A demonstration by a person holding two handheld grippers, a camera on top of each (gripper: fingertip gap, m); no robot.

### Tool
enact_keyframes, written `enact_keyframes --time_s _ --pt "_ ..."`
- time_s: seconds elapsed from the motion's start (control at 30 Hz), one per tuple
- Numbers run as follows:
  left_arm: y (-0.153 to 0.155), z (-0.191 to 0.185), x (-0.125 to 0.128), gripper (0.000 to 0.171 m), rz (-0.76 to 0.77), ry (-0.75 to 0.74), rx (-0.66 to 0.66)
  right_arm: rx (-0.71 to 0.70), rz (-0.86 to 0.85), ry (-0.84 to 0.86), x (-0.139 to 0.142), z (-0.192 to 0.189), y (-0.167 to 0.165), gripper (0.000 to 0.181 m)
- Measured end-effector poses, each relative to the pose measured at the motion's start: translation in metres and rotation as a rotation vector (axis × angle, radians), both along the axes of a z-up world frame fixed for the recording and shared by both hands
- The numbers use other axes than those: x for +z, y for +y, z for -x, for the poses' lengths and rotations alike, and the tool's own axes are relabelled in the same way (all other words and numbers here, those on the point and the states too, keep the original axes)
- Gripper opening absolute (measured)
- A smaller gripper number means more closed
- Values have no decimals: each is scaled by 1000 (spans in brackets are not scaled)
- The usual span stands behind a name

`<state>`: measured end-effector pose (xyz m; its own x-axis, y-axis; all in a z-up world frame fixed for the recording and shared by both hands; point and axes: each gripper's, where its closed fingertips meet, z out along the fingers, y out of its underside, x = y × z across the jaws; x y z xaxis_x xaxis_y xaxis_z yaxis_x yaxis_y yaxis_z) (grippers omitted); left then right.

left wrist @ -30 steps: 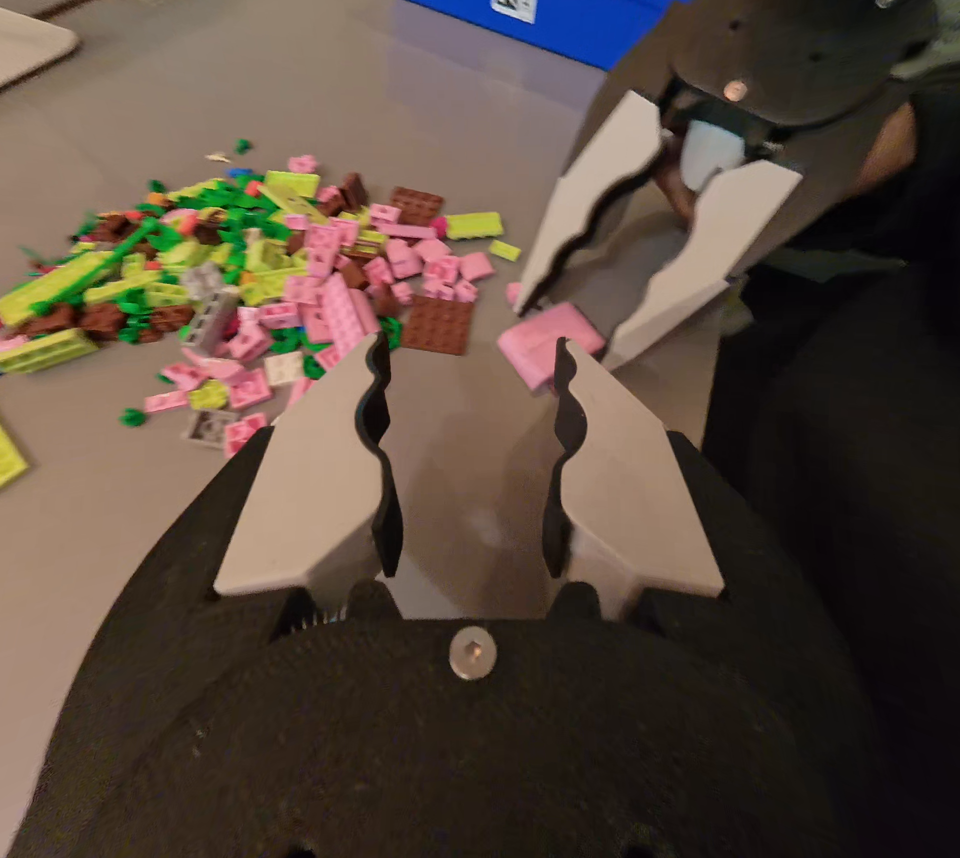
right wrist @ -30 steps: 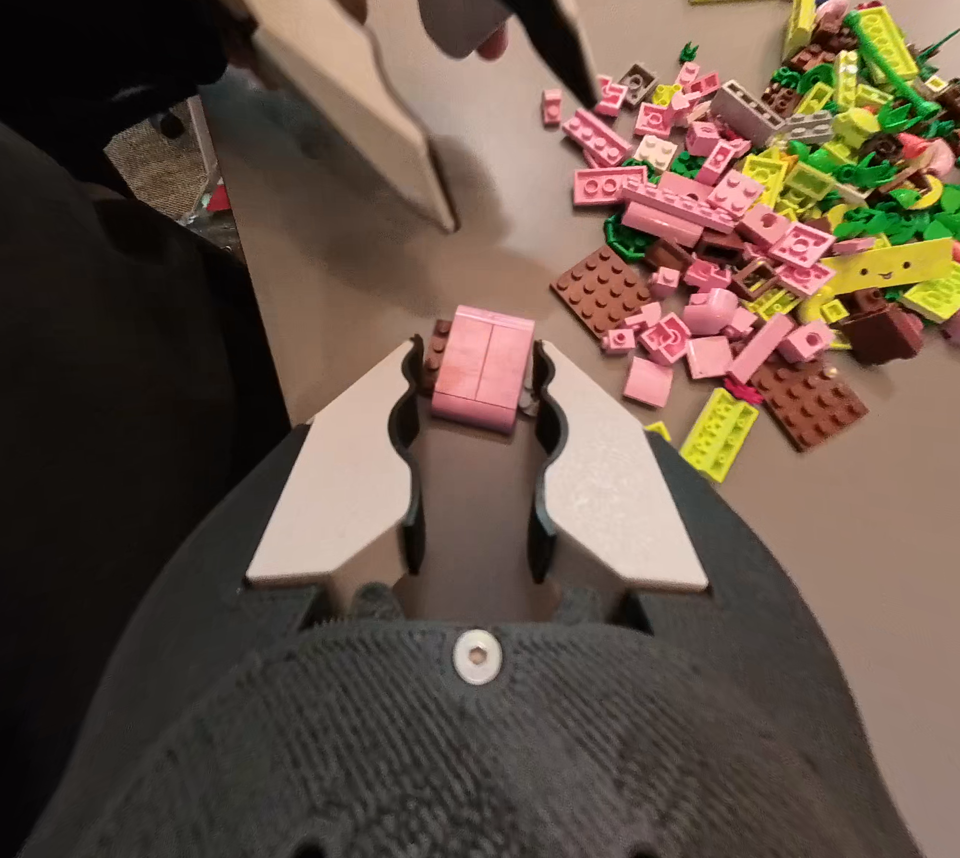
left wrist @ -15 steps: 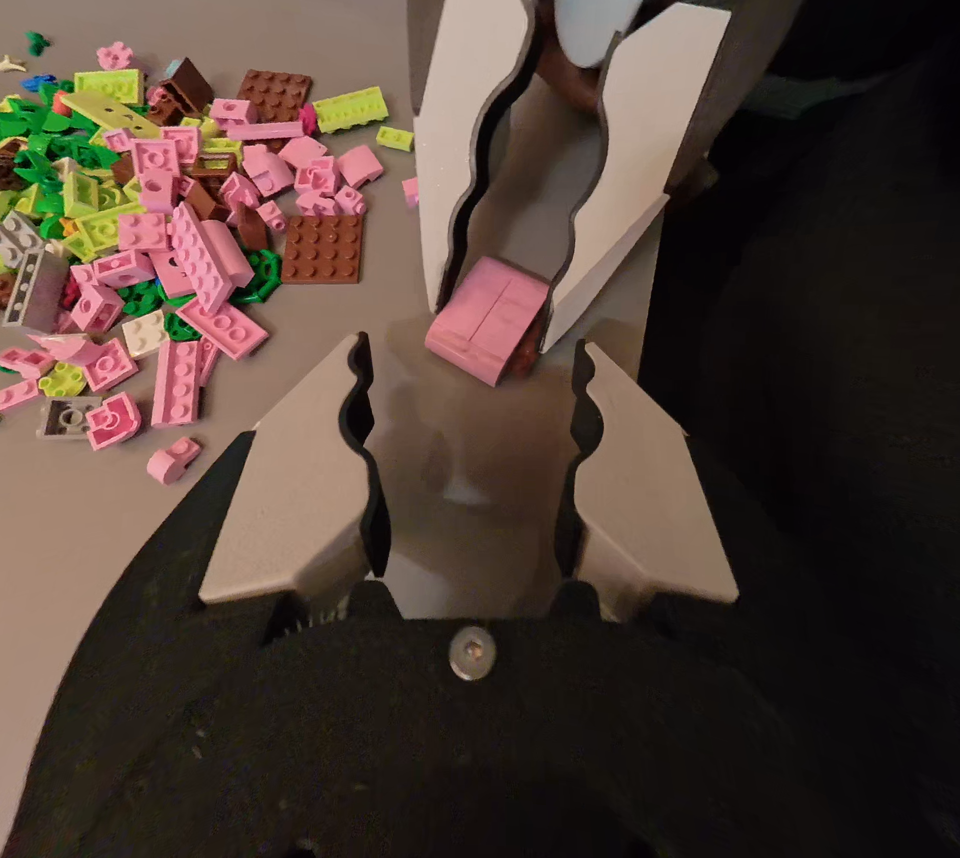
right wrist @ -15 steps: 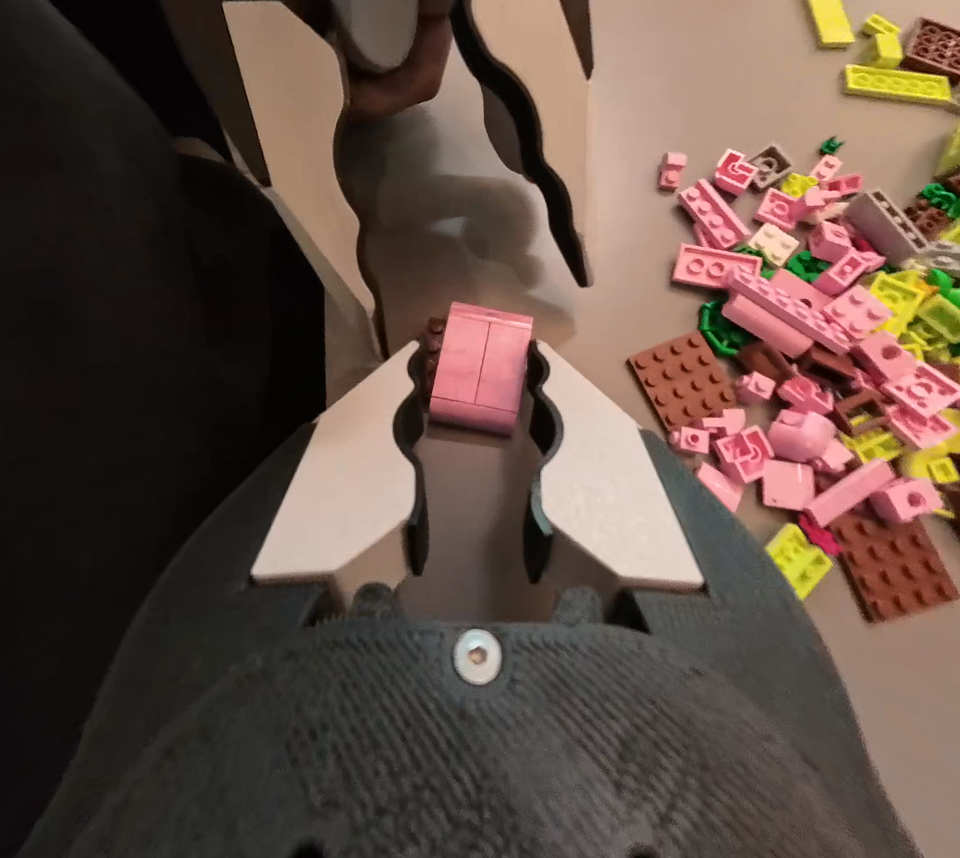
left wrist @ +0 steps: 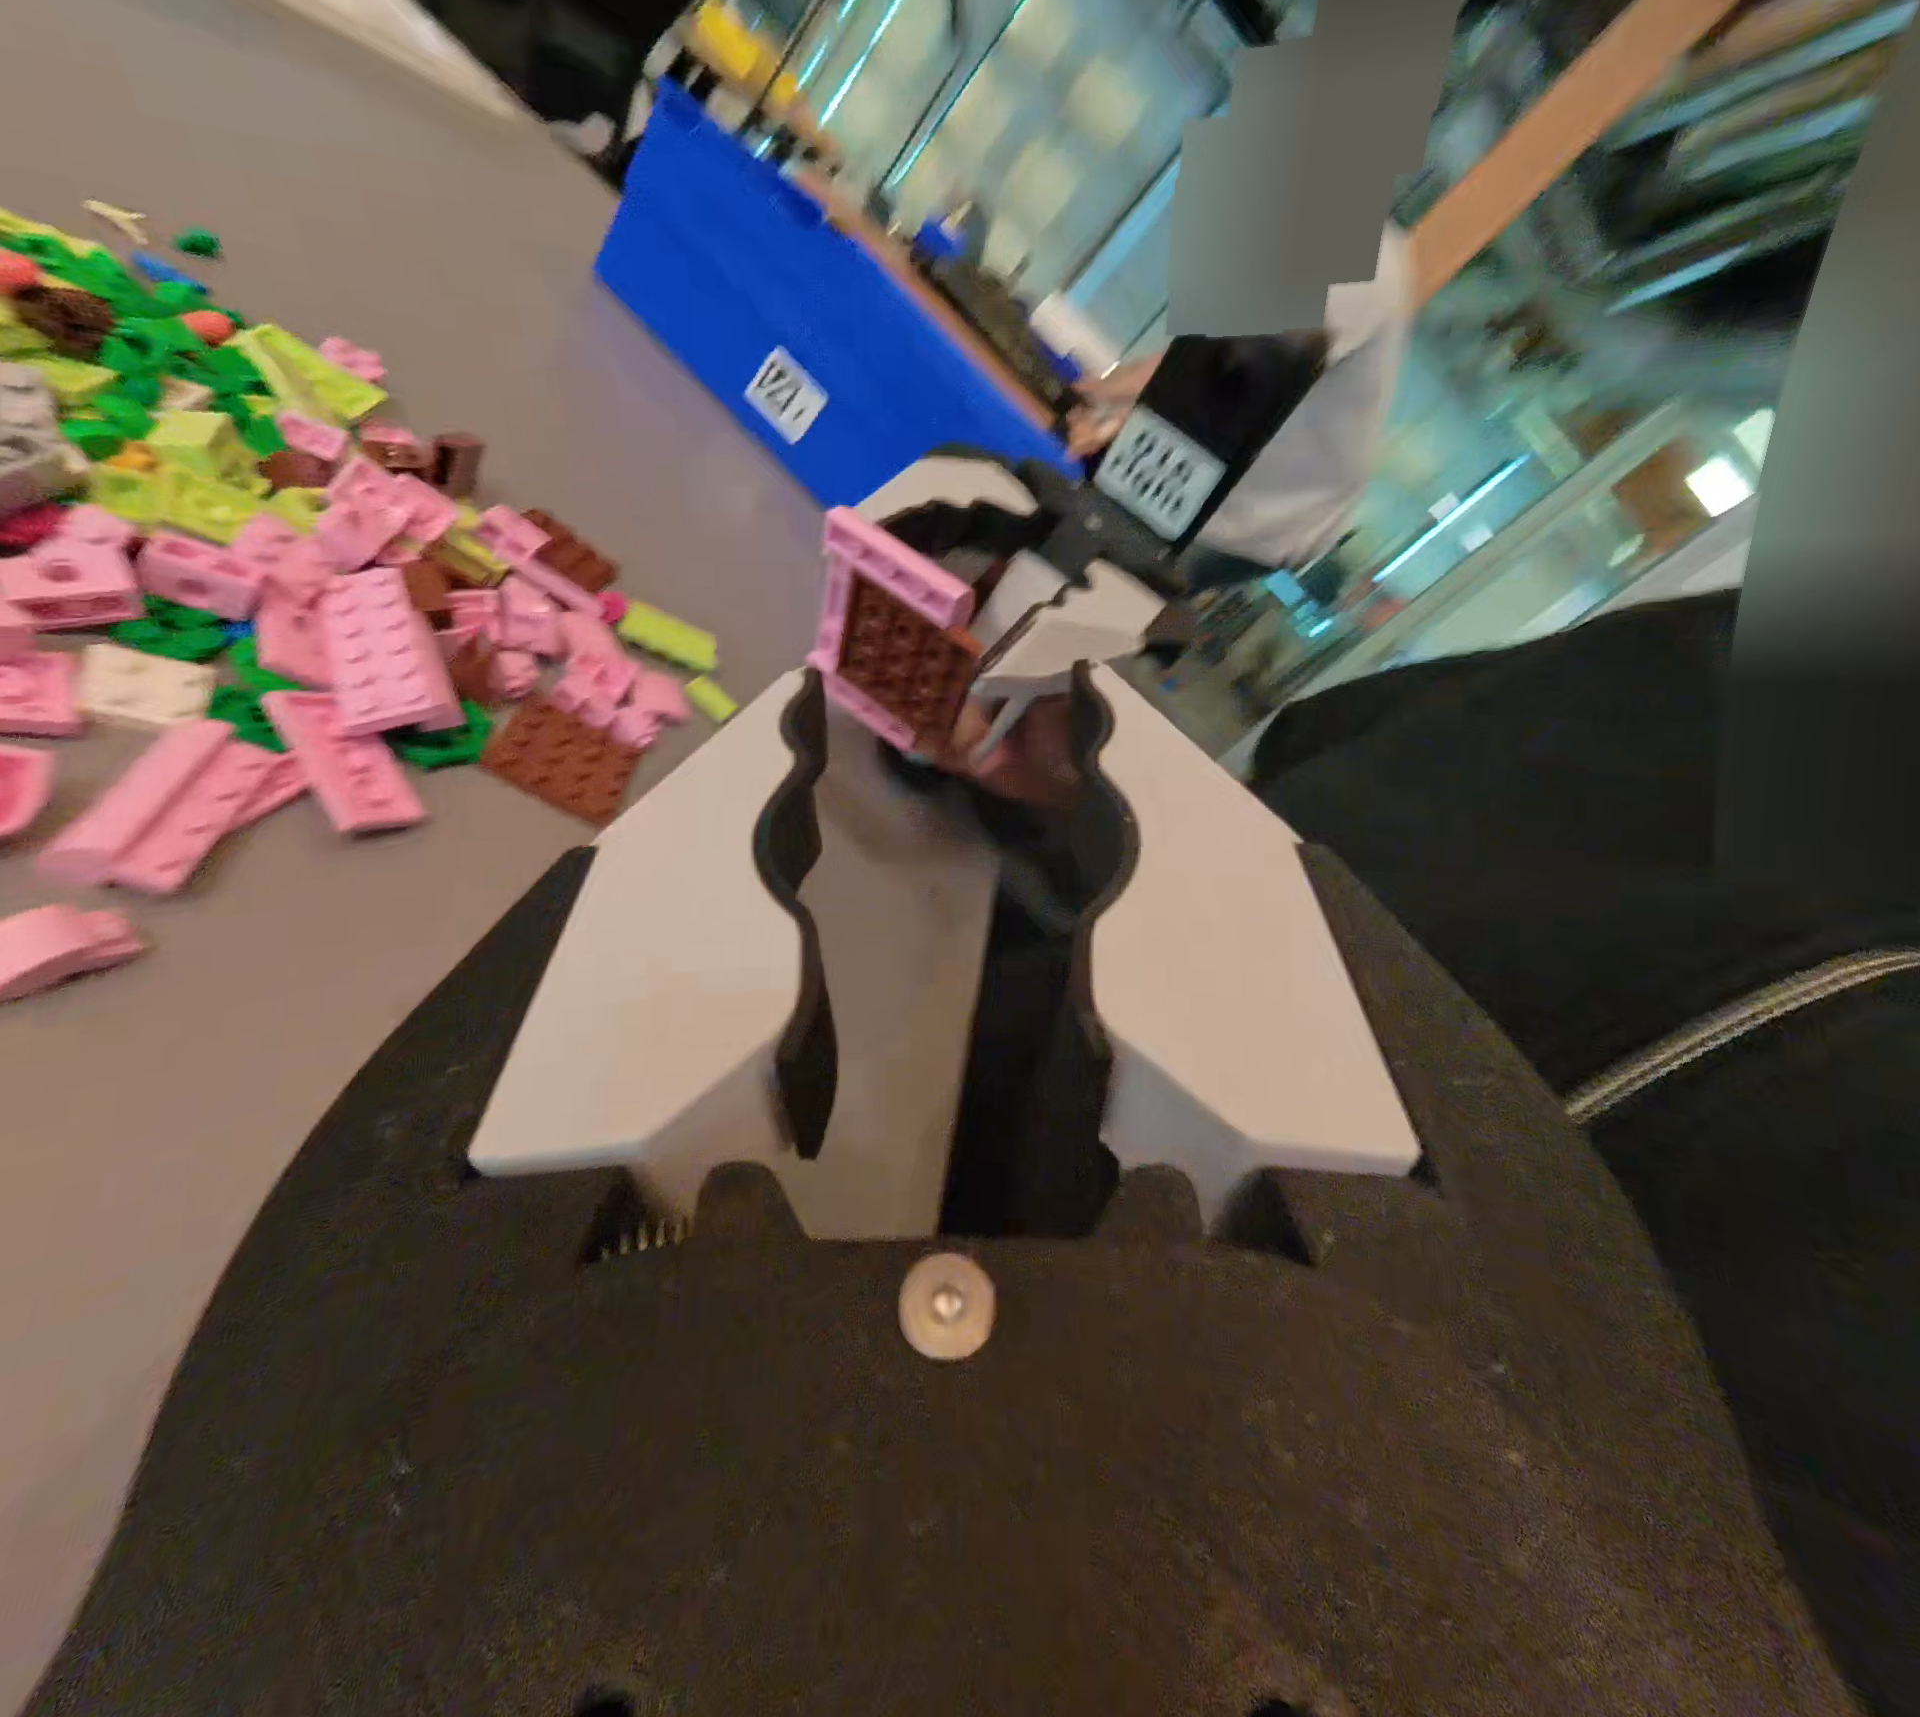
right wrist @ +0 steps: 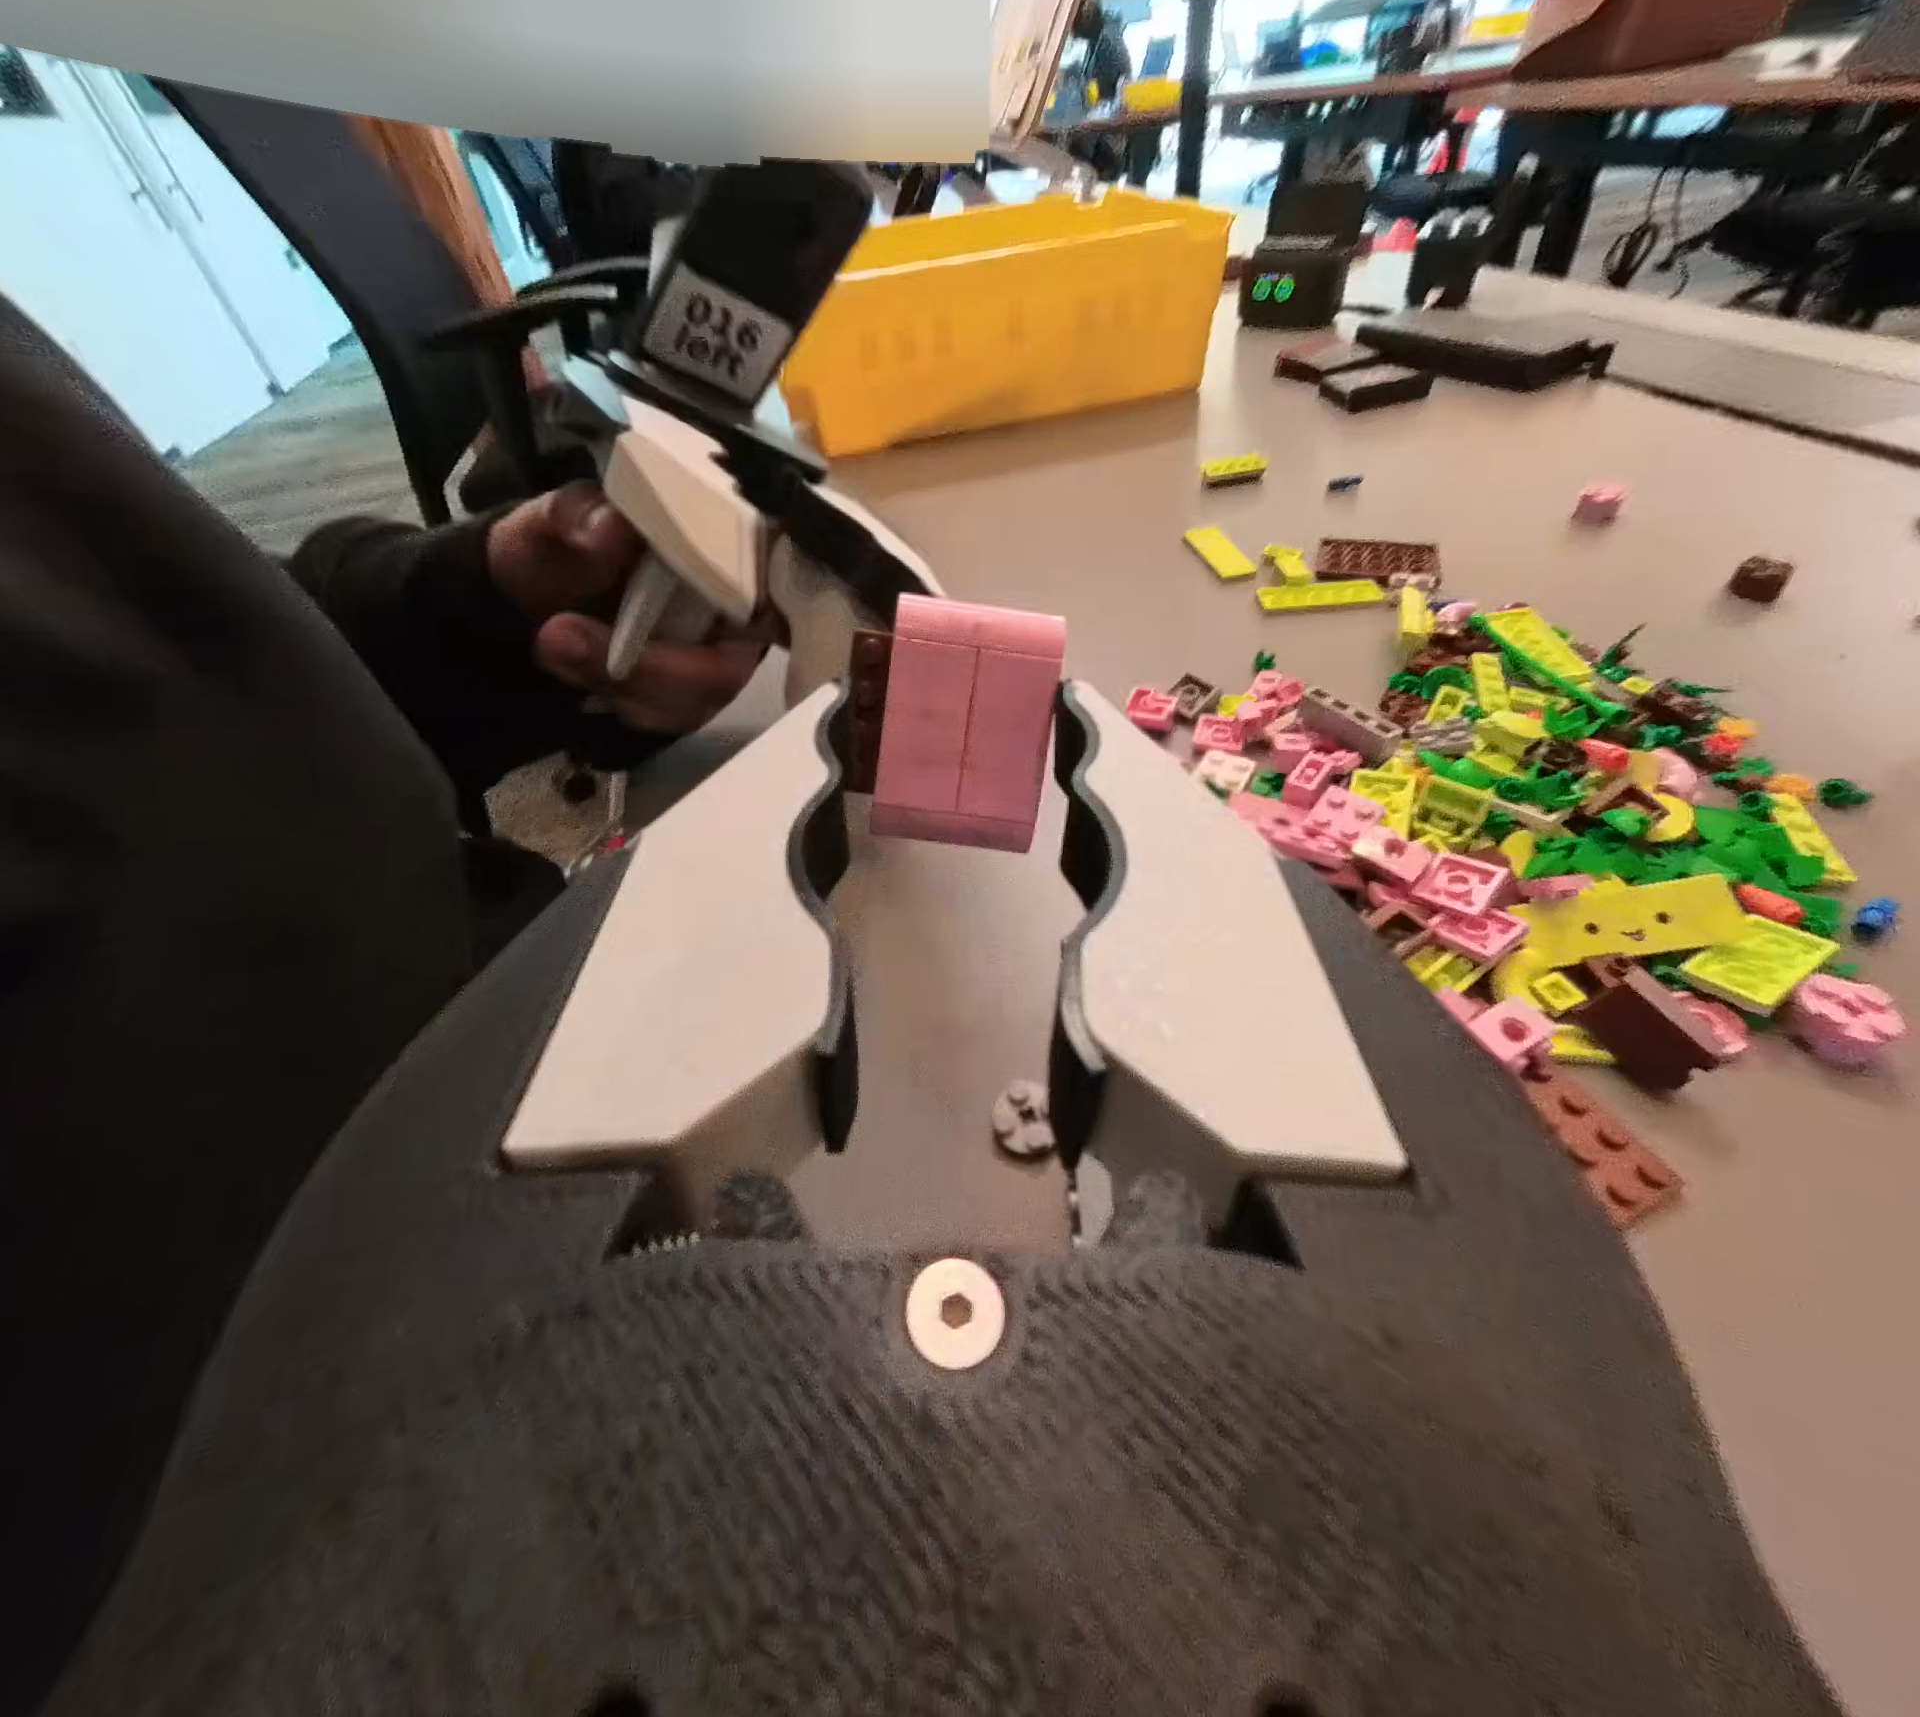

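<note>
My right gripper (right wrist: 951,711) is shut on a small brick assembly (right wrist: 966,732): smooth pink curved bricks with a brown plate on its left side. It holds it upright above the grey table (right wrist: 1455,472). In the left wrist view the assembly (left wrist: 894,639) shows its brown studded face in a pink frame, right at the tips of my left gripper (left wrist: 945,691). The left jaws stand partly open around it; I cannot tell whether they touch it. The right gripper's grey fingers (left wrist: 1029,639) show behind it. The left gripper (right wrist: 727,514), in a hand, shows beyond the assembly.
A loose pile of pink, green, yellow-green and brown bricks (right wrist: 1507,784) lies on the table, also in the left wrist view (left wrist: 312,607). A blue bin (left wrist: 790,317) and a yellow bin (right wrist: 997,317) stand at the back. A small grey round piece (right wrist: 1023,1117) lies under the right gripper. The grippers are tip to tip, or close to it.
Both grippers have tilted up from looking down at the table to nearly level. The assembly has risen off the table in the right gripper. The left jaws have narrowed and moved up to it.
</note>
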<state>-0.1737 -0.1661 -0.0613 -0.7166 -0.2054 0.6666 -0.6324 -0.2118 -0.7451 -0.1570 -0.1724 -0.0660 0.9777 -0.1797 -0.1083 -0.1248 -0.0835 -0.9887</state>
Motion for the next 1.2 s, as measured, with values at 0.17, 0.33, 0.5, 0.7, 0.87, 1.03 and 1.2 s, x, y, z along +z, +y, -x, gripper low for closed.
enact_keyframes --time_s 0.17,0.33,0.5,0.7,0.87,1.03,1.2 --pt "-12 -2 -10 38 -39 10 17 -58 34 -9 -4 -7 2 35" --pt "-12 -4 -8 22 -1 32 29 -69 47 -28 -5 -5 7 35" --pt "-5 -4 -10 5 32 51 38 -22 49 16 -7 0 7 34" --pt "0 -7 -27 1 -136 7 78 1 102 -16 -13 2 7 48" --pt "10 -12 -54 1 -449 -64 117 27 351 -438 -30 10 3 76" --pt "11 -17 -70 2 -693 -185 134 -10 656 -882 -60 -4 12 74" --pt "11 -16 -71 2 -851 -359 147 55 698 -937 -70 -1 26 58"
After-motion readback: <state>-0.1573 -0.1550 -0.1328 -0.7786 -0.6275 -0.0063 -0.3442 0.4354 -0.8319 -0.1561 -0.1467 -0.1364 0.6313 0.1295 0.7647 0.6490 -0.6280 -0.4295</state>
